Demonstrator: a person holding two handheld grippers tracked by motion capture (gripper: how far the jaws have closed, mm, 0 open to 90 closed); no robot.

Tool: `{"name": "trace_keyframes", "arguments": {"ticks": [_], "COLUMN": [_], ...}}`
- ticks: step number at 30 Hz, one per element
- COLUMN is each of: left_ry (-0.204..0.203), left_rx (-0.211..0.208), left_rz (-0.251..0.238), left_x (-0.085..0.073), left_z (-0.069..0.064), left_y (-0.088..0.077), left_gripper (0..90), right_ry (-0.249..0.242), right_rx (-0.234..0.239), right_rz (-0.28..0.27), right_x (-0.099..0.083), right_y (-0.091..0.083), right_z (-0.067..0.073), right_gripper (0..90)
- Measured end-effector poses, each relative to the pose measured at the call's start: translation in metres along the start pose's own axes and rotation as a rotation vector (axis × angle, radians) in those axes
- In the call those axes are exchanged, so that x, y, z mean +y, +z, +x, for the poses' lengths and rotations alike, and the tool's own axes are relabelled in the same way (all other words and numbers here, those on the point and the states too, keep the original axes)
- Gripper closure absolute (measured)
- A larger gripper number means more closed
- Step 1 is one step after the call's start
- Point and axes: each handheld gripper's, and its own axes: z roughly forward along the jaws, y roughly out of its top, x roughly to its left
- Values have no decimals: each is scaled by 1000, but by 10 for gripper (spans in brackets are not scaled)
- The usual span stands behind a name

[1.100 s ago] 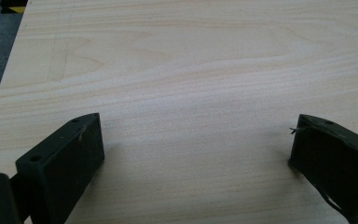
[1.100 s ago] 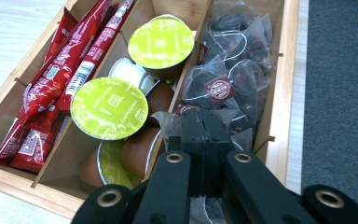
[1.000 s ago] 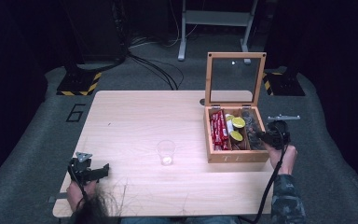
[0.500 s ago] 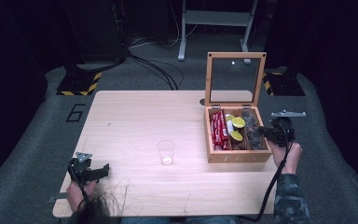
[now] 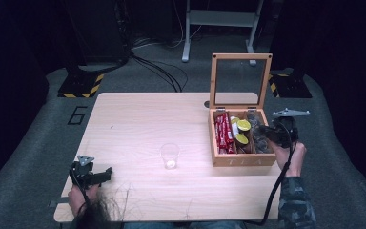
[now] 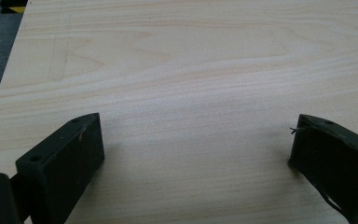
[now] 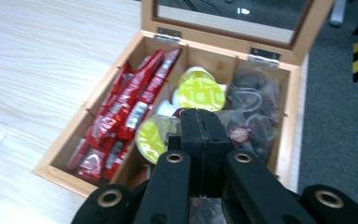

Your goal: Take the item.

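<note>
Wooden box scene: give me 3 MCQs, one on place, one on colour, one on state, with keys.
1. Where does the clear plastic cup stand on the table?
A. inside the wooden box
B. on the table, left of the wooden box
C. between the left tongs' jaws

2. What colour are the sachets in the box's left compartment?
A. red
B. blue
C. white

3. How does the lid of the wooden box stand?
A. closed flat
B. lying off on the table
C. open, raised upright at the back

Key:
1 B: the high view shows the cup apart from the box, on bare wood to its left.
2 A: the right gripper view shows red packets there, beside yellow-lidded pods.
3 C: the glass-paned lid stands up on its hinges.
</note>
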Motion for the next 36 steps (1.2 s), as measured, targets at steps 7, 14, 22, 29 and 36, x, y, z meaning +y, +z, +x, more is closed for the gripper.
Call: {"name": "trace_keyframes", "arguments": {"ticks": [7,14,22,29,36], "left_ry": [2,3,3,3,3], "left_rx": [1,1,1,1,1], "left_rz": [-2,-3,-4,-4,-4], "left_x": [0,0,0,0,0], "left_z": [0,0,0,0,0], "left_y": [0,0,0,0,0], "left_gripper": [23,23,23,23,23], "right_ry": [-32,-66,-104,-127,-155], "right_rx": [23,63,110,145,199], "right_rz": [-10,-26,-34,-41,-44], "right_x": [7,16,24,29,35], "right_y": [-2,-3,2,7,14], "right_z": [13,32,54,69,89], "right_gripper": [900,900,900,900,900]}}
